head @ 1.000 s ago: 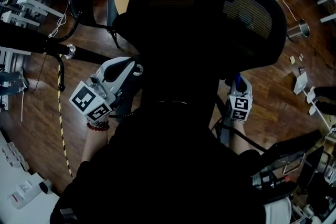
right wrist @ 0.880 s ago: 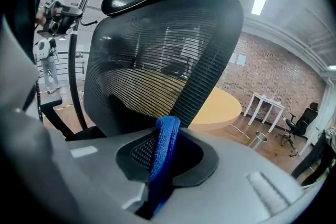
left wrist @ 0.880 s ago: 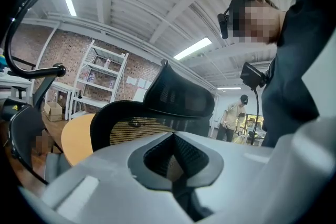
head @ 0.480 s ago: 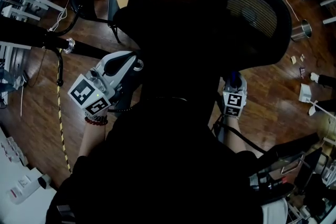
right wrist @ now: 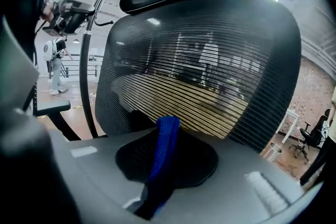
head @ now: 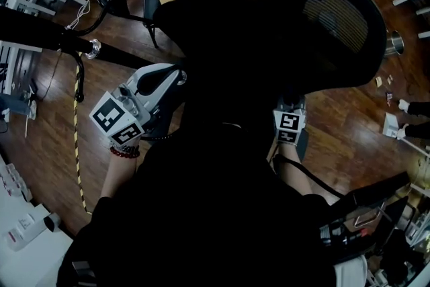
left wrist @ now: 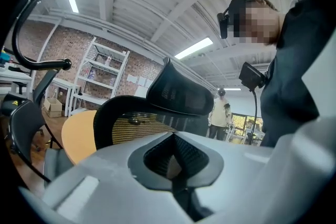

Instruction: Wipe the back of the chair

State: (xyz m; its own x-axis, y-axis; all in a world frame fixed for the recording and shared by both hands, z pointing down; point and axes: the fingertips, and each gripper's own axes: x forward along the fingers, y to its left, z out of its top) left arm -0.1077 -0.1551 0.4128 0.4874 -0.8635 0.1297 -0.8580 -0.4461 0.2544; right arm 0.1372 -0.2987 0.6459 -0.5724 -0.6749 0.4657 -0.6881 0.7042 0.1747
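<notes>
Mesh chair back point(right wrist: 210, 71): black, fills centre of right gripper view.
Right gripper point(right wrist: 163, 165): jaws clamped on blue cloth point(right wrist: 167, 136).
Left gripper point(left wrist: 173, 160): jaws closed, nothing between.

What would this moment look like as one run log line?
left gripper: shut, empty | right gripper: shut on blue cloth | chair back: mesh directly ahead of cloth, contact unclear

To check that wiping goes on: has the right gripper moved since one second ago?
Yes. In the head view the right gripper has slid left, away from the metal bin, towards the middle of the chair back.
</notes>
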